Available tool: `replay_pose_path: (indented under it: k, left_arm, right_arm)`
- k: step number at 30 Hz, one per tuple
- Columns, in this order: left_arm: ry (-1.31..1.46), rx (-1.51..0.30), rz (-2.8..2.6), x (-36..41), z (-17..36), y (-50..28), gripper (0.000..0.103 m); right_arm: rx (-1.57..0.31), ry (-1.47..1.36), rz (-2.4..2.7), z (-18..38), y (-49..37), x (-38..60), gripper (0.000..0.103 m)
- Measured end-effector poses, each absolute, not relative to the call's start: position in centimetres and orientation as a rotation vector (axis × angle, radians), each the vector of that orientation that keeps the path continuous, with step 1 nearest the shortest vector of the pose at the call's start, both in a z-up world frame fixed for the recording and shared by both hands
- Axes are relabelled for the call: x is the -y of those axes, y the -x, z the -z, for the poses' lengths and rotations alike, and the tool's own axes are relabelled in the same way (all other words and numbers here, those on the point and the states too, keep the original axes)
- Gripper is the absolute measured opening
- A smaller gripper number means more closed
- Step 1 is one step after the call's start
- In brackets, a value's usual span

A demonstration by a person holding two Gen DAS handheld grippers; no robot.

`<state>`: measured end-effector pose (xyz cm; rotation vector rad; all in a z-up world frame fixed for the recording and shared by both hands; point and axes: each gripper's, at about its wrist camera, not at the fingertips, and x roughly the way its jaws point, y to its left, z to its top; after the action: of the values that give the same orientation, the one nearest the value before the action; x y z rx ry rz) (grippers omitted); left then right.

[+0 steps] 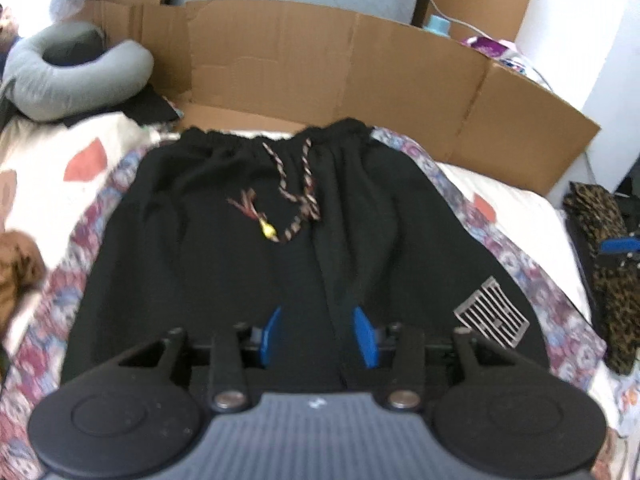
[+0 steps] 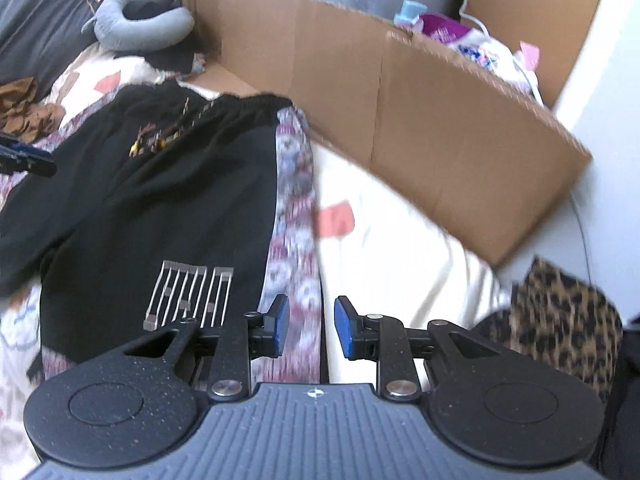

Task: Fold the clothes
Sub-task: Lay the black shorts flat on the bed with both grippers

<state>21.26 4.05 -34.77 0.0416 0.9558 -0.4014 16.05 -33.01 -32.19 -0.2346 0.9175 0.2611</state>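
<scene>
Left wrist view: left gripper (image 1: 318,330) held low over black shorts (image 1: 248,248), pointed along the garment toward its waistband (image 1: 280,134). Blue pads (image 1: 273,330) spread apart, nothing between them, only black fabric showing in the gap. Whether the tips touch the cloth: cannot tell. Shorts spread flat, waistband at the far end, near a brown cardboard sheet (image 1: 360,68) standing behind. Braided drawstring (image 1: 298,194) loose on the front, yellow bead at one end. Pale striped patch (image 1: 492,312) on the leg to the right of the gripper. Under the shorts, a floral cloth (image 1: 500,240), its borders showing on both sides; under that, a cream bedcover (image 1: 36,160) with red shapes. Grey neck pillow (image 1: 76,76) at far left.

Right wrist view: right gripper (image 2: 308,330) off the right edge of the shorts (image 2: 160,200), aimed forward over the floral cloth (image 2: 294,208) and the cream bedcover (image 2: 400,248). Jaws parted, empty; left pad over the floral border, right pad over the cream cover. Striped patch (image 2: 190,294) just left of the gripper. Leopard-print fabric (image 2: 560,320) at right, beside the bed. Cardboard sheet (image 2: 420,100) across the far side. Dark tip of the left gripper (image 2: 28,158) at the left edge, level with the upper part of the shorts. Both views slightly blurred.
</scene>
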Motion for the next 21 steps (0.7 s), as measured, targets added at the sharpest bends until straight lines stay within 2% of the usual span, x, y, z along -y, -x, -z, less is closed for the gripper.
replay_pose_path:
  k: [13,21]
  left_arm:
    - [-0.038,-1.134,0.410,-3.0,37.4,-16.4,0.041]
    - [0.013,-1.225,0.383,-2.4,38.8,-14.5,0.041]
  right_arm:
    - [-0.946,0.109,-0.191,34.6,-10.2,34.2,0.031]
    - [-0.921,0.074,-0.146,35.6,-9.6,35.1,0.031]
